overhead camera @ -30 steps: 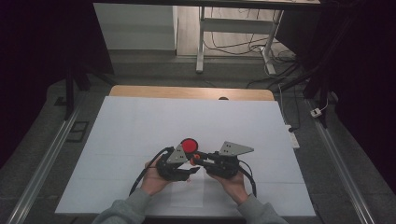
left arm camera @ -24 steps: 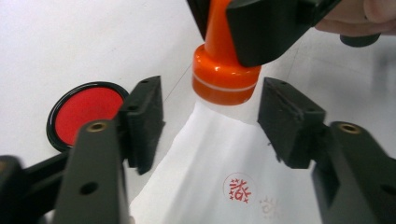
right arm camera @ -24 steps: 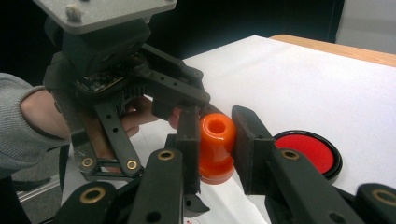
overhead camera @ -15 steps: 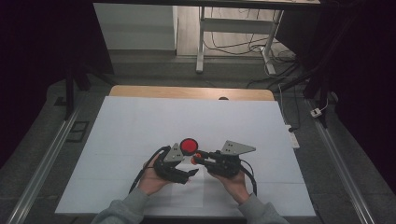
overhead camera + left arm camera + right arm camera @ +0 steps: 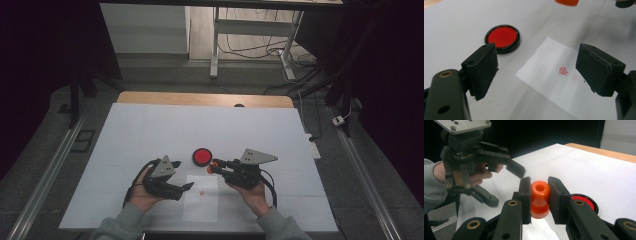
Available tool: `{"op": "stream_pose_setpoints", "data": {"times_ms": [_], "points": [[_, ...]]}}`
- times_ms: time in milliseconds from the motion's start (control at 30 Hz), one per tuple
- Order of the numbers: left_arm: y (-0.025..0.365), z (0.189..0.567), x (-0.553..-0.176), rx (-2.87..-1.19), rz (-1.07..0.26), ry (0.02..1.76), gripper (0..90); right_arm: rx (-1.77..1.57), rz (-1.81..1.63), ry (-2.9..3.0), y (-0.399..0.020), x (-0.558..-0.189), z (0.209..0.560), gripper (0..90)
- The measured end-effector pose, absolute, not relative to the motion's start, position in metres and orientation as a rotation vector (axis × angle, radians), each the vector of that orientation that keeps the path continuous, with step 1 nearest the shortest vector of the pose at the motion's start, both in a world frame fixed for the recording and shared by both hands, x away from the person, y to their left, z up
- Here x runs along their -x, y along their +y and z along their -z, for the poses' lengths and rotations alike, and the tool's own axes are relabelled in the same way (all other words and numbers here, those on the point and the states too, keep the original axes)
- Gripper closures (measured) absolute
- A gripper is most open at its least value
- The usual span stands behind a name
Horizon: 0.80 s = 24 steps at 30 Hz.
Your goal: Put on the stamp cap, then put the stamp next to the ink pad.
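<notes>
Your left tool [image 5: 186, 186] stands wide open with nothing between its jaws, which have just been opening; it hovers at the left edge of the white paper [image 5: 201, 197] on the table [image 5: 150, 125]. The paper already carries a red stamp mark [image 5: 563, 70] near its middle. Further right and a little beyond the paper's far edge lies the round red ink pad [image 5: 202, 156]. Your right tool [image 5: 214, 165] is clamped on the orange stamp [image 5: 539, 198], held off the table just right of the pad, its long axis running along the jaws. So the pad sits immediately left of the stamp, the paper nearer you, and your right hand is the nearer one for either move
</notes>
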State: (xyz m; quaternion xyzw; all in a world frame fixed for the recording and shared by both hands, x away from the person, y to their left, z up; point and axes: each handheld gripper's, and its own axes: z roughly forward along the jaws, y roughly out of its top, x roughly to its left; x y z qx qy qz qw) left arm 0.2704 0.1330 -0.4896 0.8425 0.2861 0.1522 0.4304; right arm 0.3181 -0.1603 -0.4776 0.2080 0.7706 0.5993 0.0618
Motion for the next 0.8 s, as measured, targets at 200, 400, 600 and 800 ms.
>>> {"op": "stream_pose_setpoints", "data": {"times_ms": [200, 400, 600, 800], "points": [[0.16, 0.492, -0.259, -2.09, -0.389, 0.759, 18.7, -0.633, -1.809, 2.322, -0.163, -0.319, 0.476, 73.3], [0.188, 0.496, -0.249, -2.061, -0.405, 0.828, 18.7, -0.645, -1.807, 2.308, -0.167, -0.322, 0.475, 73.3], [0.196, 0.5, -0.246, -2.051, -0.388, 0.856, 18.9, -0.645, -1.791, 2.302, -0.169, -0.326, 0.474, 73.3], [0.208, 0.504, -0.242, -2.043, -0.38, 0.892, 19.0, -0.657, -1.781, 2.302, -0.172, -0.332, 0.476, 73.3]]}}
